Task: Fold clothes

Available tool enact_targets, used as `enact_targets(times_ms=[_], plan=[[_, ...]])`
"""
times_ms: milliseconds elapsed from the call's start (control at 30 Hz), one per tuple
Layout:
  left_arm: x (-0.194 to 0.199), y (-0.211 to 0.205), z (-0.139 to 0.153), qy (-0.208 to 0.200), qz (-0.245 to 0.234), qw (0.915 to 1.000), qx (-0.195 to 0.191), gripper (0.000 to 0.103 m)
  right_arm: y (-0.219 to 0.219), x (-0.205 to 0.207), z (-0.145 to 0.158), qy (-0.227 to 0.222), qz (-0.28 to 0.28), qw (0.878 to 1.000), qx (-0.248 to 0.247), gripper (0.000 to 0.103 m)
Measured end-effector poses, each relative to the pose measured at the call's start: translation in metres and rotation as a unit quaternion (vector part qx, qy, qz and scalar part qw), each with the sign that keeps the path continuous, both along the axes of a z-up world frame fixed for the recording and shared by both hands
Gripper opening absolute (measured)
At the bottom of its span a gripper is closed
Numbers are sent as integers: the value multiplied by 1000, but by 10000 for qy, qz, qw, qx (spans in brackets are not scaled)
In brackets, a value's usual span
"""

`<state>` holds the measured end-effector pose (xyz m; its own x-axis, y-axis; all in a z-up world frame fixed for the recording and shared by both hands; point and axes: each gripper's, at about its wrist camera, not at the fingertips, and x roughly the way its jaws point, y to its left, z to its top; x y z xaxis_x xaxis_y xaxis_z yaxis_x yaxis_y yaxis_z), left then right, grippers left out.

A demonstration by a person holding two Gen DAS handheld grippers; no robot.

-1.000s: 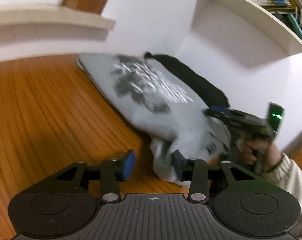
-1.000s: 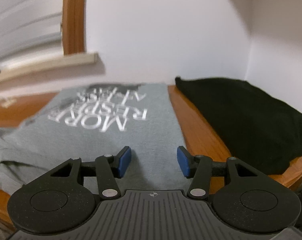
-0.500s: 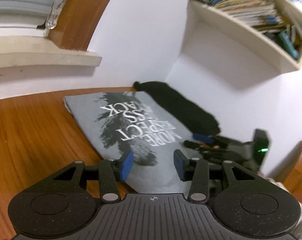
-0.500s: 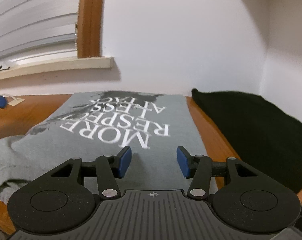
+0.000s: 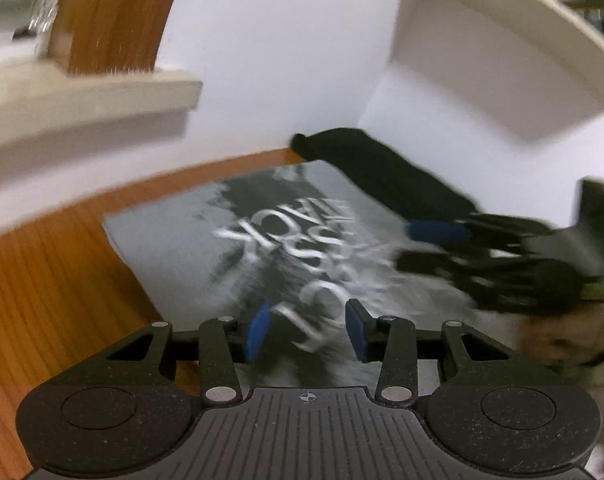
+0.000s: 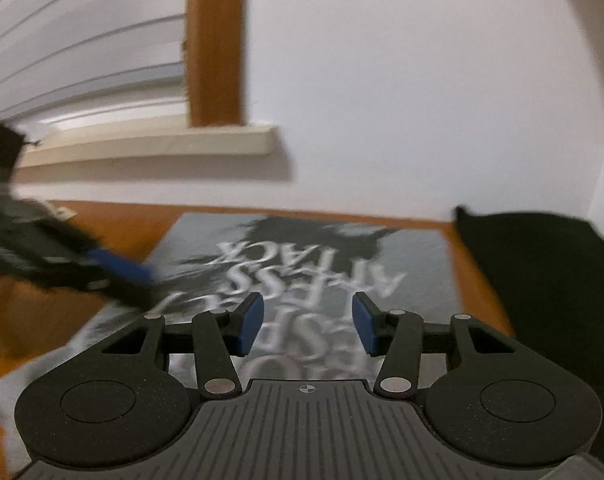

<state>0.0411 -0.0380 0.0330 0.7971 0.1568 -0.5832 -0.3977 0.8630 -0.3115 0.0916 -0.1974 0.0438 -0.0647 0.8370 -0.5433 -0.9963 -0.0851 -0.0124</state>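
A grey T-shirt (image 5: 190,236) with white lettering lies flat on the wooden table (image 5: 42,280), its far edge near the wall. My left gripper (image 5: 306,332) hovers over the print; its jaws are closing with nothing between them. My right gripper (image 6: 308,328) hovers over the same shirt (image 6: 414,264), jaws also closing on nothing. Each gripper shows blurred in the other's view: the right gripper (image 5: 430,246) at the right, the left gripper (image 6: 142,284) at the left. A folded black garment (image 6: 542,280) lies right of the shirt.
A white wall runs close behind the shirt, with a window sill (image 6: 162,144) and wooden frame above it. A white shelf (image 5: 502,40) with books hangs at the upper right. The black garment (image 5: 382,172) fills the corner. A person's hand (image 5: 562,332) holds the right gripper.
Both grippers have moved forward over the shirt toward the wall. The left one left the crumpled near edge. The shirt's print now fills more of both views.
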Motion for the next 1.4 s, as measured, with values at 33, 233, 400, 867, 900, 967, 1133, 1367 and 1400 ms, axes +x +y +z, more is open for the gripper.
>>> enact_targets(times_ms=[33, 233, 400, 867, 900, 967, 1133, 1367, 1400], plan=[[2, 5, -3, 80, 10, 9999, 122, 45, -2, -10, -2, -71, 112, 9999, -37, 44], [0, 24, -23, 112, -44, 9997, 228, 45, -34, -73, -17, -50, 490, 9987, -93, 44], [-9, 19, -19, 66, -87, 9994, 339, 45, -60, -130, -17, -187, 363, 9992, 50, 44], [-9, 16, -25, 156, -133, 9983, 549, 45, -92, -200, -30, -1278, -157, 9884, -801, 28], [-9, 16, -25, 157, -133, 9983, 543, 45, -94, -201, -27, -1296, -133, 9877, -865, 21], [-9, 17, -25, 155, -135, 9984, 534, 45, -99, -201, -19, -1296, -57, 9870, -947, 12], [-9, 18, -25, 149, -138, 9985, 510, 45, -107, -206, -8, -1224, 219, 9857, -1135, 4], [-8, 16, -25, 180, -132, 9981, 572, 45, -101, -204, -20, -1030, 100, 9877, -1170, 13], [-8, 16, -25, 181, -129, 9981, 575, 45, -101, -204, -21, -990, 53, 9884, -1154, 22]])
